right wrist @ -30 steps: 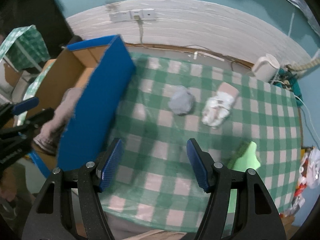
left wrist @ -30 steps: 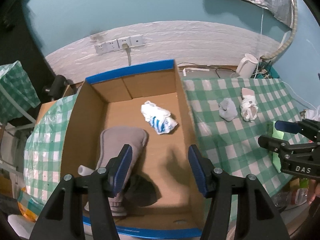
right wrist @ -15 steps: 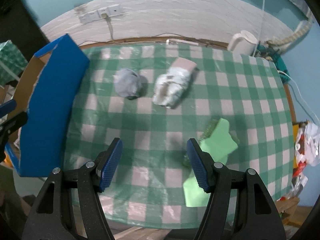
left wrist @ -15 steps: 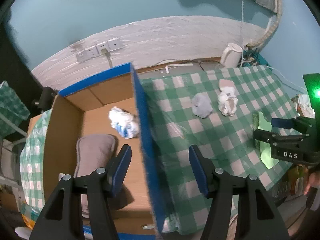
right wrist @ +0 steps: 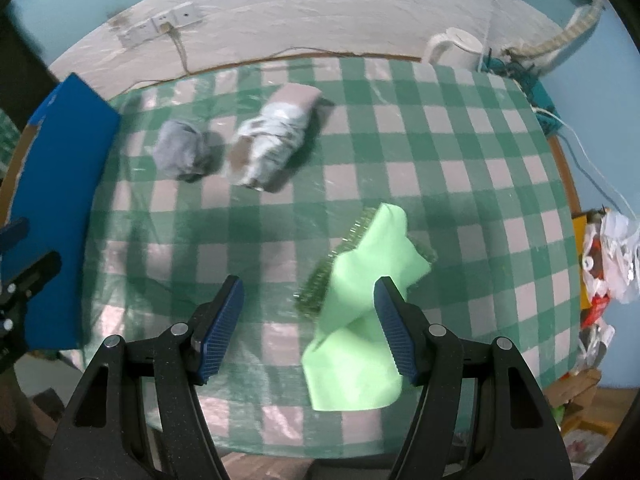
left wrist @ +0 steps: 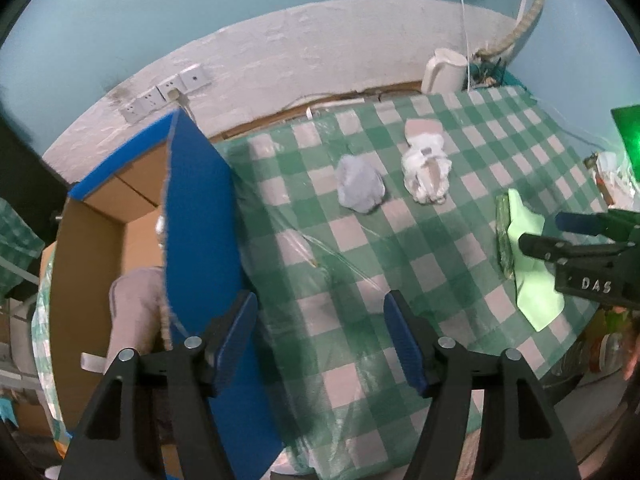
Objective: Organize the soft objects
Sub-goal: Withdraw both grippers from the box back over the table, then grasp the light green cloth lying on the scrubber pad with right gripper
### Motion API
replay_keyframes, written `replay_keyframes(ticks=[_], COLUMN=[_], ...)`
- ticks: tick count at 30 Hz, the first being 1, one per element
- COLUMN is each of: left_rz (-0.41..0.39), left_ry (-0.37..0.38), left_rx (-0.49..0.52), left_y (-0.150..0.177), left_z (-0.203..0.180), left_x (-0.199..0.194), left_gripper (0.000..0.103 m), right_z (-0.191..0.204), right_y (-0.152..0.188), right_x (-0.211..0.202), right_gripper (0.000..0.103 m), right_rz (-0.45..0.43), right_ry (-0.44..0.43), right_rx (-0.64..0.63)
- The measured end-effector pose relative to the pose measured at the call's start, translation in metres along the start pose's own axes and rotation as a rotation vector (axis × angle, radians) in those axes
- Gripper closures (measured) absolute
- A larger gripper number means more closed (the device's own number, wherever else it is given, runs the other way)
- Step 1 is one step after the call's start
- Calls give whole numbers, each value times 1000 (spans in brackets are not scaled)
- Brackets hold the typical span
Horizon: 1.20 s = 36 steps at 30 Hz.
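A grey balled sock (left wrist: 360, 190) (right wrist: 180, 150) and a white-and-tan rolled sock (left wrist: 426, 170) (right wrist: 272, 142) lie on the green checked table. A light green cloth (right wrist: 360, 304) (left wrist: 532, 264) lies over a green scrubber (right wrist: 332, 268) near the front. A blue-edged cardboard box (left wrist: 196, 240) (right wrist: 56, 184) at the left holds a grey padded item (left wrist: 136, 312). My left gripper (left wrist: 320, 332) is open and empty over the table beside the box wall. My right gripper (right wrist: 308, 320) is open and empty, just above the green cloth; it also shows in the left wrist view (left wrist: 560, 236).
A white kettle (left wrist: 444, 70) (right wrist: 456, 48) and cables stand at the table's back right by the wall. Wall sockets (left wrist: 168, 94) sit behind the box. Bags and clutter (right wrist: 604, 256) lie beyond the table's right edge.
Both grippers have swung right, away from the box. The left now looks over the table instead of the box inside. The right has moved over the green cloth. Both stay open.
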<state>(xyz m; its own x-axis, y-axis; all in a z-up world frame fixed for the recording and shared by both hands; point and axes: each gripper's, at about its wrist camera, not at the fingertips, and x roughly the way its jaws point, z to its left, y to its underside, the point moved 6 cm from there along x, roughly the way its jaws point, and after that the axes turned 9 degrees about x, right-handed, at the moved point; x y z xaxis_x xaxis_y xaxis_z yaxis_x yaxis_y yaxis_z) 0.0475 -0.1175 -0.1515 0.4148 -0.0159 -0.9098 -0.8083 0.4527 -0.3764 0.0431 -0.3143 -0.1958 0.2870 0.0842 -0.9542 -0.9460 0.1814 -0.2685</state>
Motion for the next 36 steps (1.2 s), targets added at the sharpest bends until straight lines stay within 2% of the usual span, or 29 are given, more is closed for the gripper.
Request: replay_keyframes(ticks=[6,14,23,31,36], left_rz=[49,81,112,103,101], left_ry=[25,31,45,54,46], left_rx=[-4,-6,-4,-4,-6], left_y=[1,3,8,6,8], left_z=[-10,-12,-11,-9,-3], left_x=[19,35,45,40,35], left_gripper=[36,36,36,36,36], right_z=[-25,-47,-54,-39,-15], right_y=[0,-1,-5,-5,-1], right_x=[18,36,59,71,71], right_gripper=[36,36,36,36,36], right_rz=[27,59,96,95,100], right_ry=[46,29,27,21,-23], right_rx=[43,111,142,56,-13])
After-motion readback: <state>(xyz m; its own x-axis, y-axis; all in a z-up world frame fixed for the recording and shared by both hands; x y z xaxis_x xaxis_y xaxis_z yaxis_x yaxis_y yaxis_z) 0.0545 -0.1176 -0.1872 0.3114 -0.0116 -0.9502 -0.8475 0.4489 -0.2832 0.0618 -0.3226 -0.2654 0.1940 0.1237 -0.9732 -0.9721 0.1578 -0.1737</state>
